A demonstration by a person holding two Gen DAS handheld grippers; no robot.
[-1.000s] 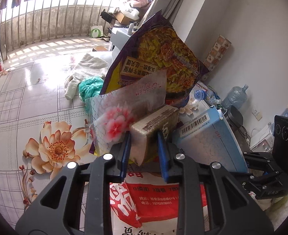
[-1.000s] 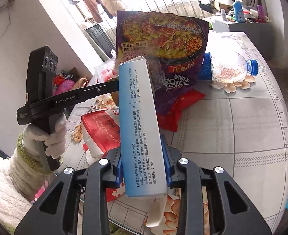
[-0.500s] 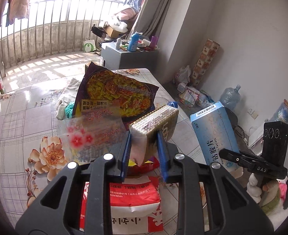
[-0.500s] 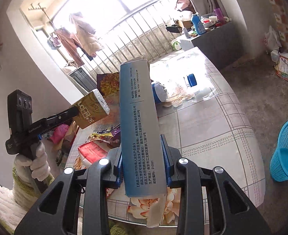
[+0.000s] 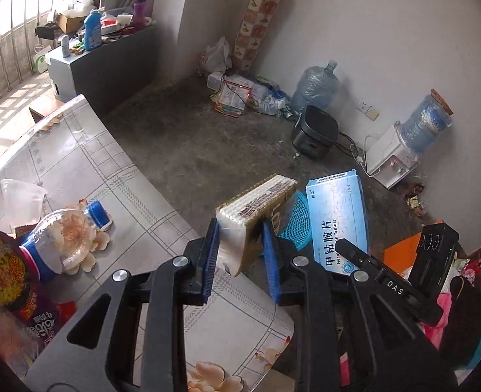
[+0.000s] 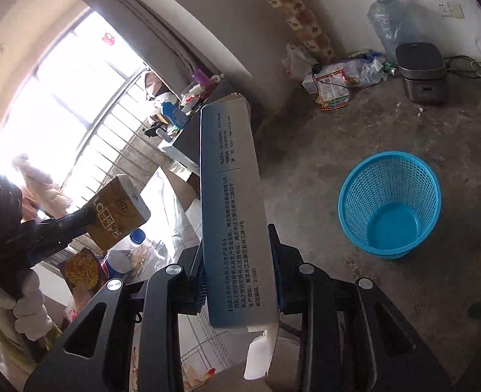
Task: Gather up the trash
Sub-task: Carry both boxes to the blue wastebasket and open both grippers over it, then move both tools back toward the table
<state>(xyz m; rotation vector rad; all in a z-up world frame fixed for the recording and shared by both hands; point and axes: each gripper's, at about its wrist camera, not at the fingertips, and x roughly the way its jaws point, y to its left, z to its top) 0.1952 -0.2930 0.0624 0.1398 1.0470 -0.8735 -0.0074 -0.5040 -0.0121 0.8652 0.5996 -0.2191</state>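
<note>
My left gripper (image 5: 240, 254) is shut on a brown tissue pack (image 5: 253, 215), held in the air past the table's edge; the pack also shows in the right wrist view (image 6: 119, 209). My right gripper (image 6: 237, 281) is shut on a long blue medicine box (image 6: 233, 215), seen in the left wrist view (image 5: 338, 219) just right of the pack. A blue mesh trash basket (image 6: 390, 202) stands empty on the concrete floor, right of the box; a part of it (image 5: 294, 225) peeks between pack and box.
The tiled table (image 5: 116, 179) holds a clear bottle with a blue cap (image 5: 67, 238) and a purple noodle bag (image 5: 2, 274). A black cooker (image 6: 421, 72), a water jug (image 6: 389, 13) and floor litter (image 6: 335, 81) lie by the far wall.
Both grippers have swung right, away from the table top and toward the floor, each still holding its item. The blue basket has come into full view below the right gripper.
</note>
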